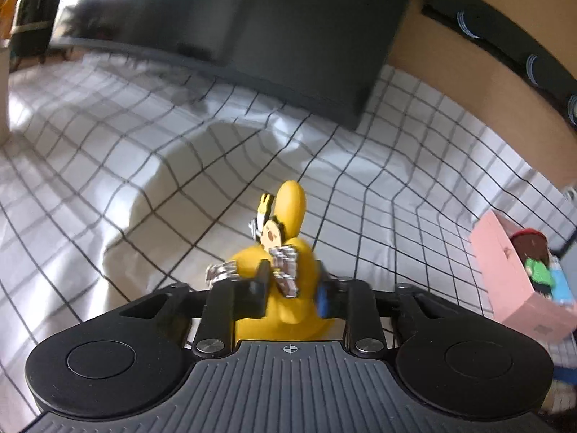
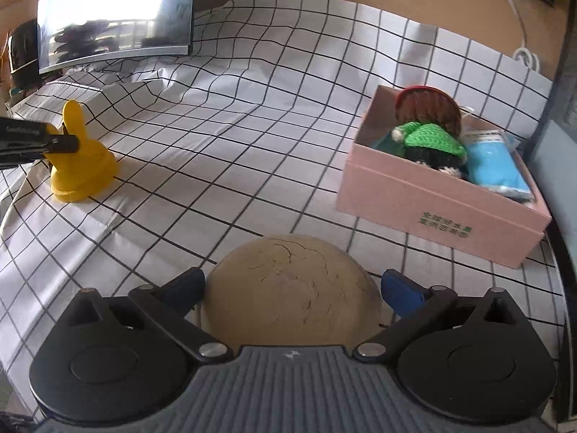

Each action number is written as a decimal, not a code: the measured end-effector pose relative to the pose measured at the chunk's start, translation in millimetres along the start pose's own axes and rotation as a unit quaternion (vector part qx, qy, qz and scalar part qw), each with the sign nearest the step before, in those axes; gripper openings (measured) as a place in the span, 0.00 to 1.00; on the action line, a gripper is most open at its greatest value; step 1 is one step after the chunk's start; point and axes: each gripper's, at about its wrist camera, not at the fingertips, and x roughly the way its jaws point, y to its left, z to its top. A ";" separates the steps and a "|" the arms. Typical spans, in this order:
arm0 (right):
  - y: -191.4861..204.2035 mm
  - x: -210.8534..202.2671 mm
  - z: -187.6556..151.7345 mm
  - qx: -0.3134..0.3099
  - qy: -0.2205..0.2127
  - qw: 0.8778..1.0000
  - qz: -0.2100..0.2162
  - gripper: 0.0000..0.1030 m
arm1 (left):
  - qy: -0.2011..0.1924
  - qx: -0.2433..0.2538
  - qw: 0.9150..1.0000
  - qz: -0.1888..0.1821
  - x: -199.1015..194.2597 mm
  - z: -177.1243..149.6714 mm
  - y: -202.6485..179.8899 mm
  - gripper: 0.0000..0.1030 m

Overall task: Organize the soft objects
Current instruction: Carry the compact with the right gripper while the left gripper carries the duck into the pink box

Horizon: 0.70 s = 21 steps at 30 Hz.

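A yellow soft toy [image 1: 288, 281] with a keychain charm sits between my left gripper's [image 1: 292, 288] fingers, which are shut on it; in the right wrist view the toy [image 2: 81, 166] rests on the checked cloth at the far left with the left gripper at it. My right gripper [image 2: 292, 288] is closed on a tan round soft ball [image 2: 288, 288], its blue pads against both sides. A pink box [image 2: 436, 202] at the right holds a knitted doll with a green hat [image 2: 429, 137] and a blue pack [image 2: 494, 162]. The box also shows in the left wrist view [image 1: 505, 274].
A white cloth with a black grid [image 2: 252, 144] covers the table, wrinkled in places. A dark monitor [image 1: 234, 25] stands at the back, seen also in the right wrist view [image 2: 115, 14]. A white cable [image 2: 523, 50] hangs at the back right.
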 end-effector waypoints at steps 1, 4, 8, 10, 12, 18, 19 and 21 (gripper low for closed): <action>-1.0 -6.1 -0.3 0.000 -0.003 1.000 -0.004 1.00 | -0.003 0.018 1.000 0.002 -4.8 -1.5 -3.1 0.17; 0.8 -25.1 -5.6 -0.023 -0.032 0.999 -0.033 1.00 | 0.004 0.054 0.998 -0.014 -16.9 -6.4 -8.7 0.17; -1.6 -27.7 -13.2 -0.039 -0.030 0.998 -0.042 1.00 | 0.022 0.061 0.997 -0.043 -26.3 -15.9 -12.3 0.17; -0.8 -26.3 -12.1 -0.024 -0.029 0.999 -0.035 1.00 | 0.029 0.060 0.996 -0.063 -29.6 -18.6 -16.5 0.17; 2.9 -23.2 -8.7 -0.017 -0.037 0.999 -0.033 1.00 | 0.038 0.065 0.994 -0.080 -30.9 -19.5 -24.3 0.17; -8.2 4.5 -3.1 0.062 -0.017 0.998 -0.011 1.00 | 0.064 0.102 0.985 -0.122 -31.4 -24.6 -54.5 0.17; -12.3 6.6 -5.4 0.085 -0.013 0.996 -0.004 1.00 | 0.068 0.111 0.983 -0.127 -32.3 -25.7 -58.9 0.17; -22.2 13.7 -10.7 0.126 0.003 0.992 0.026 1.00 | 0.075 0.121 0.980 -0.139 -34.0 -27.5 -64.4 0.17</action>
